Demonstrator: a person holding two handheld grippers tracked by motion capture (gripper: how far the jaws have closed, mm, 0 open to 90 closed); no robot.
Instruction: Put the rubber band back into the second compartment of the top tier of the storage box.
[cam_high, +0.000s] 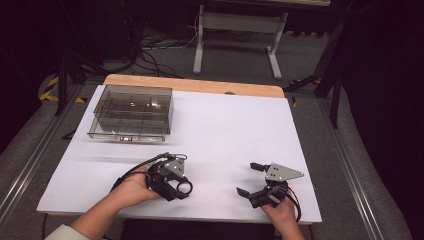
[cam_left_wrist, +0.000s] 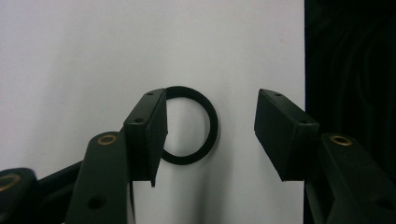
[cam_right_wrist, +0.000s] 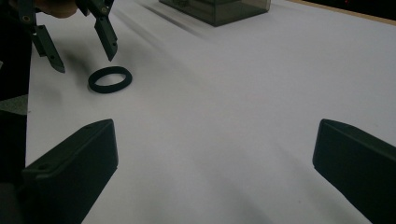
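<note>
Black and round, a small ring (cam_left_wrist: 190, 125) lies flat on the white table (cam_high: 225, 130), near the front edge on the person's left side. The left gripper (cam_high: 176, 186) hangs right over it, pointing down. In the left gripper view one jaw covers the ring's left edge and the other jaw stands apart on the other side, so the ring sits between them. The jaws are not squeezing it; they are released, with a gap on the right side. In the right gripper view the ring (cam_right_wrist: 110, 79) lies just beside the tip of one jaw of the left gripper (cam_right_wrist: 79, 53). The right gripper (cam_high: 246, 178) rests low near the front right of the table, well apart from the ring, jaws wide and holding nothing. A clear box (cam_high: 132, 112) with little compartments sits at the far left of the table.
</note>
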